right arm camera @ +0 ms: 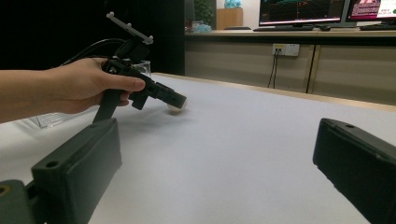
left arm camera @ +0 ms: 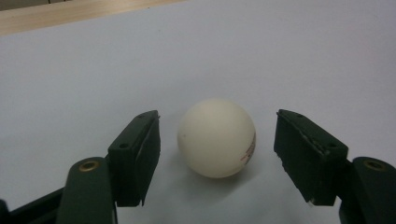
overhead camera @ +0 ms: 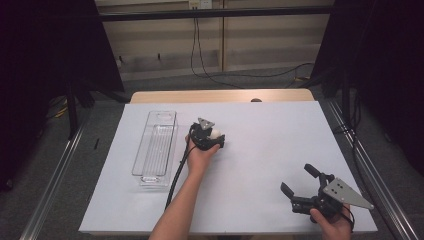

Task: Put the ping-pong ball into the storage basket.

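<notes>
A cream-white ball (left arm camera: 217, 137) with a small red print rests on the white sheet. In the left gripper view it lies between the two black jaws of my left gripper (left arm camera: 218, 115), with a narrow gap on each side, so neither pad touches it. From above, the left gripper (overhead camera: 216, 136) sits low over the ball (overhead camera: 215, 133) near the table's middle. In the right gripper view the left gripper (right arm camera: 175, 100) points right with the ball (right arm camera: 176, 107) at its tips. My right gripper (overhead camera: 297, 177) is held at the near right corner, jaws wide apart and nothing between them.
A long clear plastic tray (overhead camera: 150, 130) lies lengthwise left of the left hand, close to its cable. The white sheet (overhead camera: 270, 130) covers the table; a wooden strip (overhead camera: 220, 96) shows along the far edge. Metal rails run along both table sides.
</notes>
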Demonstrator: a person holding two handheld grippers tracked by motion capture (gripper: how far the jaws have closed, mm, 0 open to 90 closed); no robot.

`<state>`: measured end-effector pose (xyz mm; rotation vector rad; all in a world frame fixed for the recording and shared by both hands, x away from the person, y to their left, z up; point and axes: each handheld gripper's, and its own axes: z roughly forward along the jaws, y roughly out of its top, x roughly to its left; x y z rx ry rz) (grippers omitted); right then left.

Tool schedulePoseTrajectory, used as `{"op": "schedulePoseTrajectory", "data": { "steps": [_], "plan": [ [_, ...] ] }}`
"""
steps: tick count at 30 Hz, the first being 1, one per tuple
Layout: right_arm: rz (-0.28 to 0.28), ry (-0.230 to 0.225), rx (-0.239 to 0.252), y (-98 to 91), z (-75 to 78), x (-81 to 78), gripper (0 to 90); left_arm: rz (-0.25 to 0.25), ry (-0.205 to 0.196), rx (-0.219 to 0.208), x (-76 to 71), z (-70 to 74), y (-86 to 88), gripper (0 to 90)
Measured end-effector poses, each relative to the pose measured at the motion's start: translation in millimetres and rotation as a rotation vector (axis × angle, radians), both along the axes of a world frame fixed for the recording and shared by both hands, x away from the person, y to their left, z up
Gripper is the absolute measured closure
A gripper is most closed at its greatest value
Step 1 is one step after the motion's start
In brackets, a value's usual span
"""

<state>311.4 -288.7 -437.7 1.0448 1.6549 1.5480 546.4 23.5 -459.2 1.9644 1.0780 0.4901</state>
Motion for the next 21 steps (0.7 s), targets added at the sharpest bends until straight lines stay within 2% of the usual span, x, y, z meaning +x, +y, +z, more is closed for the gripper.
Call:
{"op": "schedulePoseTrajectory", "data": {
  "steps": [4,5,6,7,10,11,13,15,17,21],
  "plan": [
    [0.000,-0.002,-0.003,-0.4,0.1,0.1,0.6,0.014,0.001,-0.011,1.0,-0.4,-2.3,34.2],
    [-0.001,-0.003,-0.002,-0.1,0.0,0.2,0.6,-0.004,0.005,-0.005,1.9,-0.4,-1.6,34.9],
    [-0.001,0.000,0.000,0.2,0.0,0.1,0.7,0.004,0.005,0.003,2.1,-0.4,-2.2,35.9],
    [0.000,-0.001,-0.003,0.3,-0.1,0.2,0.6,0.010,0.007,-0.007,2.7,-1.0,-2.9,36.1],
    [0.001,-0.004,-0.003,-0.2,0.1,0.2,0.7,0.001,0.017,0.005,4.0,-0.7,-2.3,37.2],
    [0.000,-0.004,-0.002,-0.2,0.1,0.2,0.6,0.014,0.016,-0.017,4.5,-1.5,-4.3,37.6],
    [0.000,-0.001,-0.001,-0.1,0.0,0.1,0.6,0.017,0.023,-0.019,4.6,-1.6,-4.9,38.4],
    [-0.002,-0.002,0.001,0.3,0.0,0.3,0.6,-0.010,0.025,0.004,6.6,-1.2,-2.5,39.8],
    [0.002,-0.002,-0.003,0.0,0.0,0.3,0.7,0.008,0.032,-0.006,6.8,-1.5,-3.8,42.1],
    [0.002,0.000,-0.005,-0.9,0.2,-0.2,0.7,0.004,0.046,-0.014,8.3,-1.7,-2.0,47.7]
  ]
}}
